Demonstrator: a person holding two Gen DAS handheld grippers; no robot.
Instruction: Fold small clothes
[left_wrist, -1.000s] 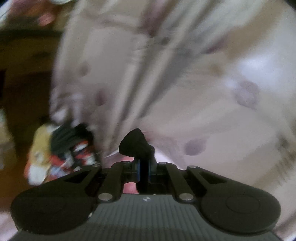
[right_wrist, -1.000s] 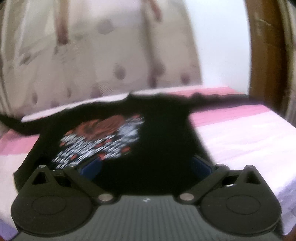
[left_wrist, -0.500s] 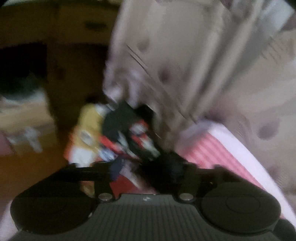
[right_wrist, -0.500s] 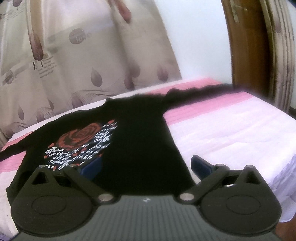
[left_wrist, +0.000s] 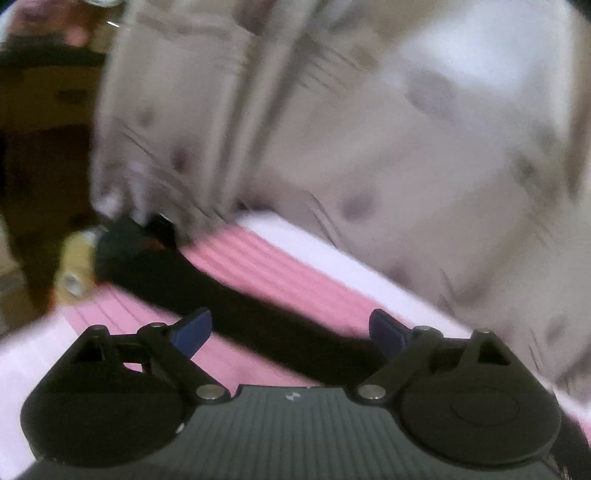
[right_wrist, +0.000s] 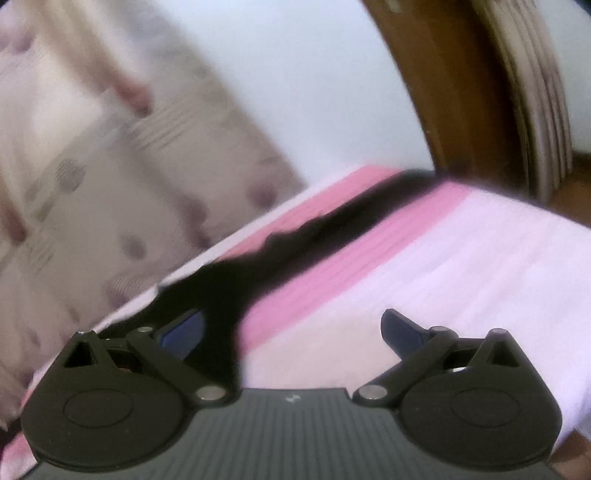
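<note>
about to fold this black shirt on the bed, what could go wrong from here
1. The black sleeve stretches toward the bed's far corner and could slide off the pink striped sheet.
2. The left gripper is opening with nothing pinched, so the sleeve may be missed.
3. The curtain hangs close and might snag.

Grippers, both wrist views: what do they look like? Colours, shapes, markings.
Identical units. Left gripper and right gripper: black linkage arms with silver pivot pins, two round black discs, ribbed dark grey body with a small white mark, dark blue finger pads. No cables or sleeves visible.
</note>
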